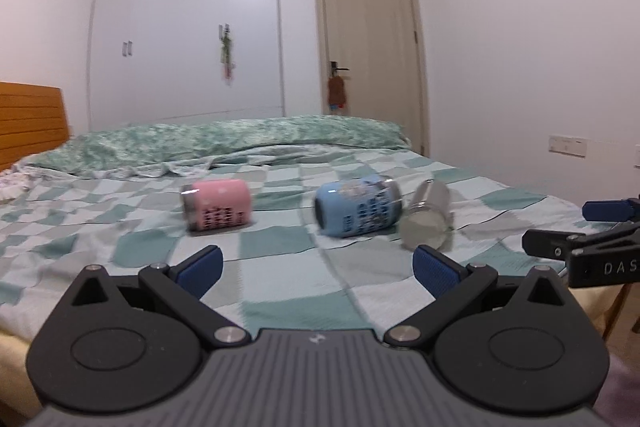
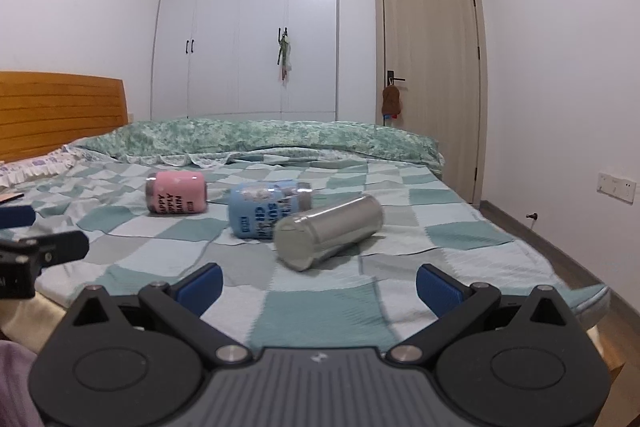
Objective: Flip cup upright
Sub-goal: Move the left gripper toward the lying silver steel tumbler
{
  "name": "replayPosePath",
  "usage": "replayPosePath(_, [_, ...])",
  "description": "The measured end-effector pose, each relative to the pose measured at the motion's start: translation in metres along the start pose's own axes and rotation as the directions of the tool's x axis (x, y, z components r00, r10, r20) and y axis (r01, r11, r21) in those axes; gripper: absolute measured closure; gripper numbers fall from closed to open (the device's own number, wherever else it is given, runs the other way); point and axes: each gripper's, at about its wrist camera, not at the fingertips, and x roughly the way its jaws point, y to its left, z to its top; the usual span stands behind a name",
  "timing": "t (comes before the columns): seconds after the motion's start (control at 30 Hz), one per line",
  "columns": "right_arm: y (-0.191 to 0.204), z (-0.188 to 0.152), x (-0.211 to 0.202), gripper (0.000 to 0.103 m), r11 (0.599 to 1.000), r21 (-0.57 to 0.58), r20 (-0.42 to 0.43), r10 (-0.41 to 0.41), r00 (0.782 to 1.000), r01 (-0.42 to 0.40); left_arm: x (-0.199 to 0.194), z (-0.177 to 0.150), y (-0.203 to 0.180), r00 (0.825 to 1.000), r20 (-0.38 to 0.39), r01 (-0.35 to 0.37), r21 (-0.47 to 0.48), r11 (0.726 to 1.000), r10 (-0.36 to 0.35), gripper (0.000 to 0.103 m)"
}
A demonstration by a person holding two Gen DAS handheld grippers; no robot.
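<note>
Room: bedroom with white walls, a white wardrobe (image 2: pixel 244 23) at the back and a pale wood door (image 2: pixel 430 67) to its right; a brown pouch (image 2: pixel 391 98) hangs from the door handle.
Bed: the bed (image 2: pixel 304 303) carries a teal, grey and white checked sheet; a rumpled green quilt (image 2: pixel 260 139) runs along the far side, and an orange wooden headboard (image 2: pixel 56 111) stands at the left.
Pink cup: the pink cup (image 2: pixel 176 194) lies on its side on the sheet, leftmost of three, apart from the others, dark lettering on its wall.
Blue cup: the blue cup (image 2: pixel 268 209) lies on its side in the middle, printed wall up, its base turned toward the cameras.
Steel cup: the steel cup (image 2: pixel 328 233) lies on its side, rightmost and nearest the right gripper, flat end toward the camera; it sits just beside the blue cup, and contact between them cannot be told.
Left gripper: the left gripper (image 1: pixel 318 269) is held low over the near edge of the bed, its blue-padded fingers (image 1: pixel 200 269) spread wide, nothing between them; pink and blue cups lie ahead of it, well apart from the pads.
Right gripper: the right gripper (image 2: pixel 318 285) is likewise at the near edge, fingers (image 2: pixel 438 289) released and wide, holding nothing; the steel cup lies ahead, just left of centre, not touched.
Cross view: each gripper shows at the edge of the other's view, side by side.
Blur: left wrist view is soft, cup print unreadable.
</note>
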Motion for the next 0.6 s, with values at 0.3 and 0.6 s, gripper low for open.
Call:
replayPosePath(0.3, [-0.051, 0.017, 0.023, 0.0, 0.998, -0.054, -0.037, -0.035, 0.999, 0.033, 0.058, 0.036, -0.041, 0.991, -0.086, 0.104, 0.043, 0.994, -0.1, 0.0])
replayPosePath(0.6, [-0.1, 0.031, 0.057, 0.0, 0.995, -0.096, -0.111, -0.034, 0.993, 0.024, 0.127, 0.065, -0.082, 0.962, -0.227, 0.178, 0.088, 0.98, -0.154, 0.0])
